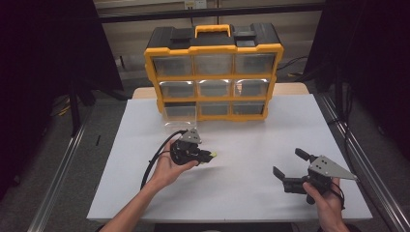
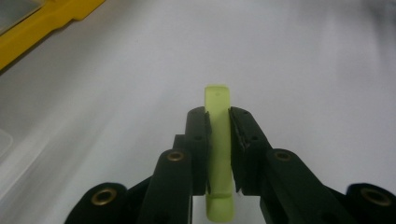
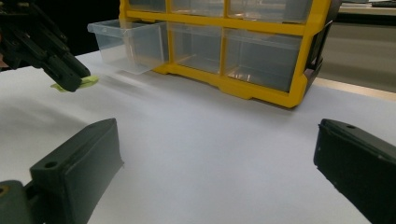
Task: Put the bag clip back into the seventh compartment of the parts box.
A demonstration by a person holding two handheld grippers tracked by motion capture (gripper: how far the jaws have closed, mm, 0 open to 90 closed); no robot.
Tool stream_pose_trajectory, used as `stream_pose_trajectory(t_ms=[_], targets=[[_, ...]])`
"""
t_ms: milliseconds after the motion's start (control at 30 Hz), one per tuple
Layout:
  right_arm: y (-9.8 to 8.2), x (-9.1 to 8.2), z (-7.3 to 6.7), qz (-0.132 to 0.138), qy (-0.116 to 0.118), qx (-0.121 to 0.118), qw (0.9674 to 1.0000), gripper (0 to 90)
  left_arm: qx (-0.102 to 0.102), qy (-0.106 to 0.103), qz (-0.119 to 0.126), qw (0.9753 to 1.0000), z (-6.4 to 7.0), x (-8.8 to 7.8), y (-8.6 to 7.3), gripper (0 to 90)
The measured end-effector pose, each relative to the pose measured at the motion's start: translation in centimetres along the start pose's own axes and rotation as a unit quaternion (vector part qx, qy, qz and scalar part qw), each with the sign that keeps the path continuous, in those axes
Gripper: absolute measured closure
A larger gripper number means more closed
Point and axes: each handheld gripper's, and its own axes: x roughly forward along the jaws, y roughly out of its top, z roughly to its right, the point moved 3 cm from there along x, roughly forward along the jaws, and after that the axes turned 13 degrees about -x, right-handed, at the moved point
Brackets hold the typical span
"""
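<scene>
A yellow and black drawer organizer stands at the back of the white table. Its bottom left clear drawer is pulled out, also visible in the right gripper view. My left gripper is held above the table's middle left, shut on a small flat yellow-green piece that pokes out past the jaw tips. My right gripper hovers open near the front right with nothing between its fingers.
Metal rails run along both sides of the table, with dark floor and black equipment beyond. The organizer's other drawers are pushed in. White tabletop lies between the two grippers.
</scene>
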Motion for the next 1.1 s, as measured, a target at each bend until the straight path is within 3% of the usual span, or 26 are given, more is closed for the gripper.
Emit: stream_pose_trajectory(t_ms=[200,367,633,1100], targets=[[0.0,0.0,0.0,0.0,0.0,0.002,1.0,0.5,-0.002,-0.002,0.019,0.9998,0.2,-1.0,0.2,78.4],[0.0,0.0,0.1,0.0,0.001,0.002,1.0,0.5,-0.008,-0.019,0.036,0.9991,0.4,-1.3,0.3,78.4],[0.0,0.0,0.0,-0.001,0.001,0.001,1.0,0.4,-0.003,-0.009,0.06,0.9981,0.3,-2.4,0.6,78.4],[0.0,0.0,0.0,0.001,0.004,0.003,1.0,0.4,-0.015,0.013,0.093,0.9954,-0.2,-4.6,1.1,78.4]])
